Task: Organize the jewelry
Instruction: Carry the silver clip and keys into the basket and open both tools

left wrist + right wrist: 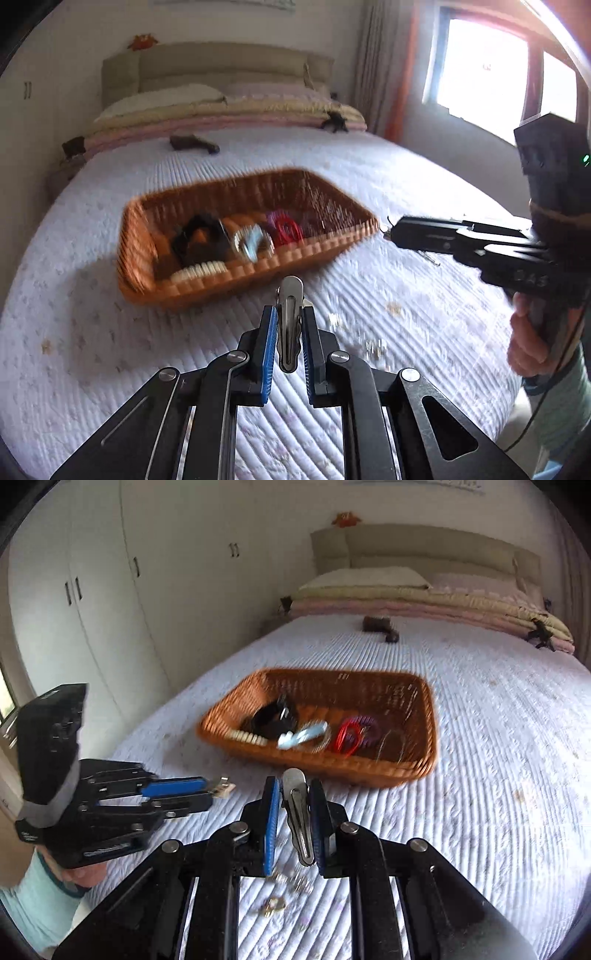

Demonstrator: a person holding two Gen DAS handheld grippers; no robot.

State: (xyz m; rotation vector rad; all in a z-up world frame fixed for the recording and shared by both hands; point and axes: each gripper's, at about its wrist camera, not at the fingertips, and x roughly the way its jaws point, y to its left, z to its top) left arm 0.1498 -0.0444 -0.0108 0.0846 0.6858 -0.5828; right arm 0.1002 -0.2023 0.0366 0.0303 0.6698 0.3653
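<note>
Silver metal hair clips sit pinched lengthwise in both the left gripper [289,332] and the right gripper [293,819], their jaws closed on them, apparently for carrying to the wicker basket [258,273] at twelve o'clock on the bed [424,184].

My bedroom: a wide bed [480,709] under a white quilted cover, beige padded headboard [424,546], pillow [365,578] and folded blankets [221,114] at its head. White wardrobe [92,590] along one wall; opposite, a bright window [484,70] with an orange curtain [402,81].
</note>
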